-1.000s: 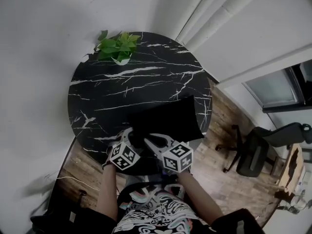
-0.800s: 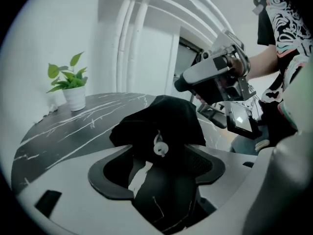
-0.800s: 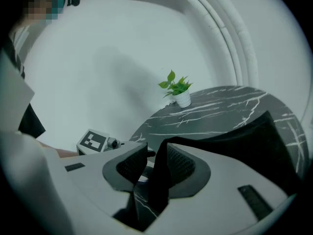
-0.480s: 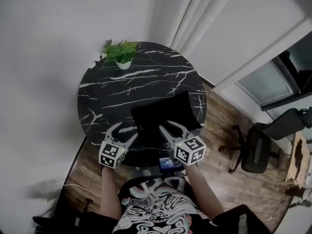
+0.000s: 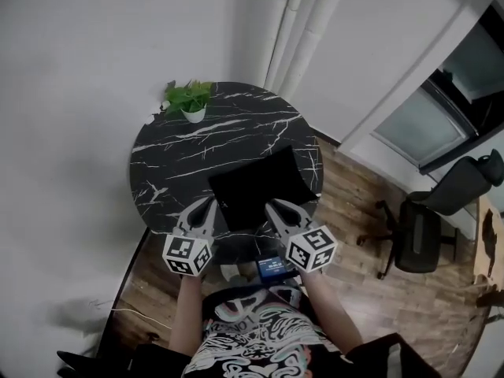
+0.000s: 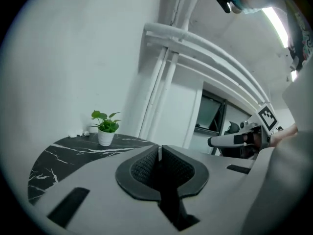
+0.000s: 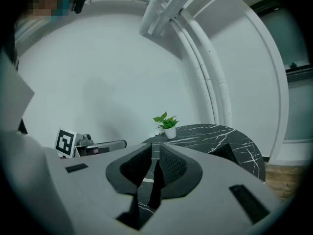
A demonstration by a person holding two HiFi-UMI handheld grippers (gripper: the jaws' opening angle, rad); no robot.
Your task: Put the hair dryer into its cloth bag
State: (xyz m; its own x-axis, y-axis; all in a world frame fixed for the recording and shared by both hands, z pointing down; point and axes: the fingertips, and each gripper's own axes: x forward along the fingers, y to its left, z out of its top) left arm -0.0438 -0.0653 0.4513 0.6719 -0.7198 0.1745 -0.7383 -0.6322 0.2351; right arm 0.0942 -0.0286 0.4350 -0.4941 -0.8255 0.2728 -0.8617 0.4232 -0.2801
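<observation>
Head view: the black cloth bag [image 5: 253, 186] is seen lying flat on the round black marble table [image 5: 181, 144], on the half nearest the person, with one corner reaching the table's right rim. Whether the hair dryer is inside it cannot be told.

The left gripper [image 5: 206, 207] and the right gripper [image 5: 274, 208] are held at the bag's near edge, one at each near corner, with their tips pointed across the table. In the left gripper view the jaws are shown closing and all but together, only a thin slit being left, and nothing is gripped between them. In the right gripper view the jaws are shown closing too, but a narrow gap is kept, through which the veined tabletop is seen. Nothing is held there either. A marker cube [image 5: 187, 256] is carried on the left gripper and another [image 5: 311, 249] on the right.

A small potted plant [image 5: 189, 99] is placed at the far rim of the table, well apart from the bag. A small lit screen [image 5: 273, 266] is seen between the person's forearms. Beyond the table, white pipes [image 5: 295, 30] are run up the wall, and a dark office chair [image 5: 441, 211] is set on the wooden floor [image 5: 354, 211] at the right.
</observation>
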